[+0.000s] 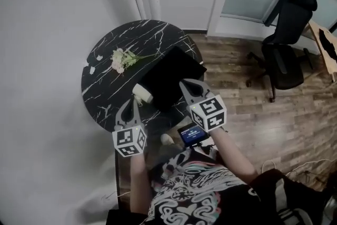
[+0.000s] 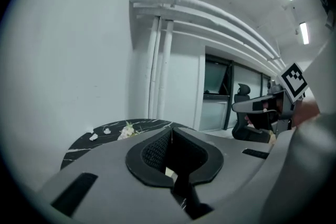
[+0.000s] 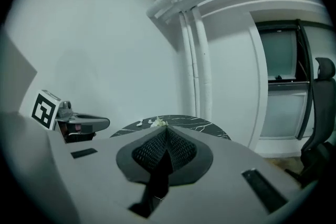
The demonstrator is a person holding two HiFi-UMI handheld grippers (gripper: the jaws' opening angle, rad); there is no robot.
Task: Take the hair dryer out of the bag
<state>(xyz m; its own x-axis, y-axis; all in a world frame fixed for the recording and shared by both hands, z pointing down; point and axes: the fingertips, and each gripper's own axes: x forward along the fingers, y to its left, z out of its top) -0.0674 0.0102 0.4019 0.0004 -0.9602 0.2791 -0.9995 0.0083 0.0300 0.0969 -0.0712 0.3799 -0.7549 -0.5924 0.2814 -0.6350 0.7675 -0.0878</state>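
Claws first: left gripper and right gripper are both pressed together with nothing pinched, hovering at the near side of the one round marble table. Only the head view shows the single black bag on it, right corner at the rim, with the hair dryer poking its white end out near-left. Gripper views miss both. They catch the one office chair and one flower sprig, with open tabletop around it.

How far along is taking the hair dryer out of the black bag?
Done: a cream barrel, likely the hair dryer, shows at the black bag's near edge; whether it is fully free is unclear. In hand: nothing; left gripper and right gripper hover above, jaws shut, empty. Left: lifting it clear if caught.
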